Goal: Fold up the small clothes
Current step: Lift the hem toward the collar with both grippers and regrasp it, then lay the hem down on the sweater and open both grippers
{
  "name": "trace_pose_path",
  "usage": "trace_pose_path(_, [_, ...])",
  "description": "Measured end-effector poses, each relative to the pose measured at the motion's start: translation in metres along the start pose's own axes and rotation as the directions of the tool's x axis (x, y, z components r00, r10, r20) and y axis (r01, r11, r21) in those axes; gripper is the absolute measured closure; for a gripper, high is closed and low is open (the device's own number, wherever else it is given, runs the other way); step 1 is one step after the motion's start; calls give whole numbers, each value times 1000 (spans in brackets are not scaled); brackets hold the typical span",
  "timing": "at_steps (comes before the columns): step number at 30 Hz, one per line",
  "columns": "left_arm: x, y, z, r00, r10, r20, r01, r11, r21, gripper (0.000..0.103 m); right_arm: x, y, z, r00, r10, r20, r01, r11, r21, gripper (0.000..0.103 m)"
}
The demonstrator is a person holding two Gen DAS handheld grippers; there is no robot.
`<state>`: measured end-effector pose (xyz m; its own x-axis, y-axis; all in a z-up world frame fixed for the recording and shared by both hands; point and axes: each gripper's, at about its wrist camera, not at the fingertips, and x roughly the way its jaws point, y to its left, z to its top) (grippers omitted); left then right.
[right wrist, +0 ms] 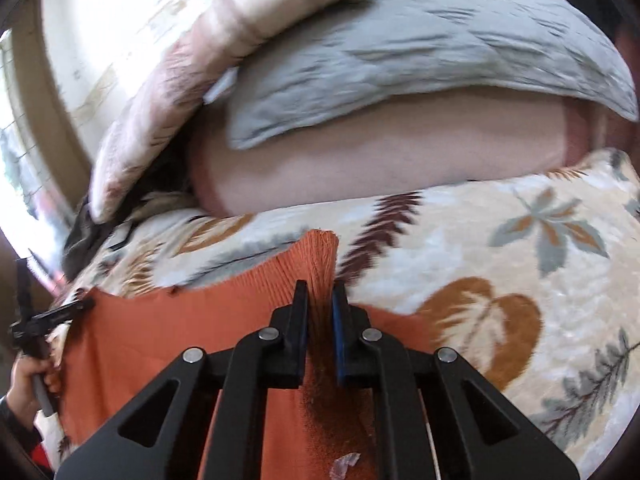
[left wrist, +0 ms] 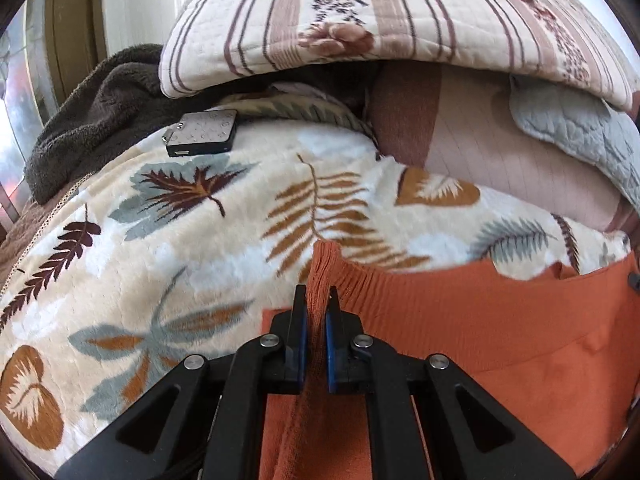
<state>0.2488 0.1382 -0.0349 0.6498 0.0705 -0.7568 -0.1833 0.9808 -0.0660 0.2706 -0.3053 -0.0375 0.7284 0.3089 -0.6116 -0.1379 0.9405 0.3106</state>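
Left wrist view, L gripper [left wrist: 319, 294] pinching orange garment [left wrist: 500, 328], lower part cut off

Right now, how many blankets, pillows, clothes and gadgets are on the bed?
Clothes: 1, orange garment
Blankets and quilts: 4, leaf blanket, brown fleece, striped quilt, grey quilt
Pillows: 1, pink pillow
Gadgets: 1, silver device
Total: 7

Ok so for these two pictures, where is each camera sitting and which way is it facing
Left wrist: on the left gripper, facing along its fingers over the orange garment and leaf-print blanket toward piled bedding; only its own fingers show.
Right wrist: on the right gripper, facing likewise; its fingers show, with the left gripper and the person's hand at left.
Shared: garment, blanket, grey quilt.
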Motion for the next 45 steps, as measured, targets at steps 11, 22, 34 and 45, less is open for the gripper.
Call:
trace_pose_path(11, [28,-10,-5,994,34,-102,-27,997,76,86,36,-20,-19,987,-62,-148,67,997,30,79])
trace_pose_path(22, [-60,3,-74,987,-106,-124,119,988,102,59,-41,19,-56,940,-51,-337,48,999,-17,67])
trace_pose_path(34, [-76,24,-111,980,-108,-168,108,994,-9,58,-58,36,-110,931,-137,-338,98,987,-130,68])
trace_pose_path(45, [-87,17,-149,966,-92,-242,103,994,35,55,-58,158,-184,917,-77,-391,-91,914,-395,59])
